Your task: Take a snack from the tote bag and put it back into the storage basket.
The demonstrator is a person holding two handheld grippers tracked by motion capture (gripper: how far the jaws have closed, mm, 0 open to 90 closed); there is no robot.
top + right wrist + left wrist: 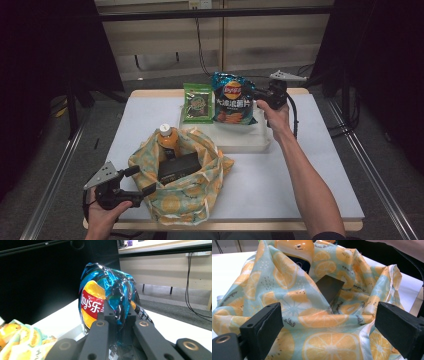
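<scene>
A blue chips bag [231,100] stands upright at the back of a white tray [247,142], with my right gripper [259,96] shut on its right edge. In the right gripper view the jaws pinch the crinkled foil of the chips bag [100,295] between them, the right gripper [120,312] pointing toward the dark left side. A cloth bag [187,197] printed with orange slices sits open at the table's front. It holds an orange juice bottle [168,139] and a black box [178,167]. My left gripper [141,180] stays open just left of the cloth bag [324,322], nothing pressed between its pads.
A green snack packet [197,102] lies on the tray beside the chips bag. The white table [310,170] has bare room to the right of the cloth bag. Metal rails run along both sides of the table, and dark curtains hang at left and right.
</scene>
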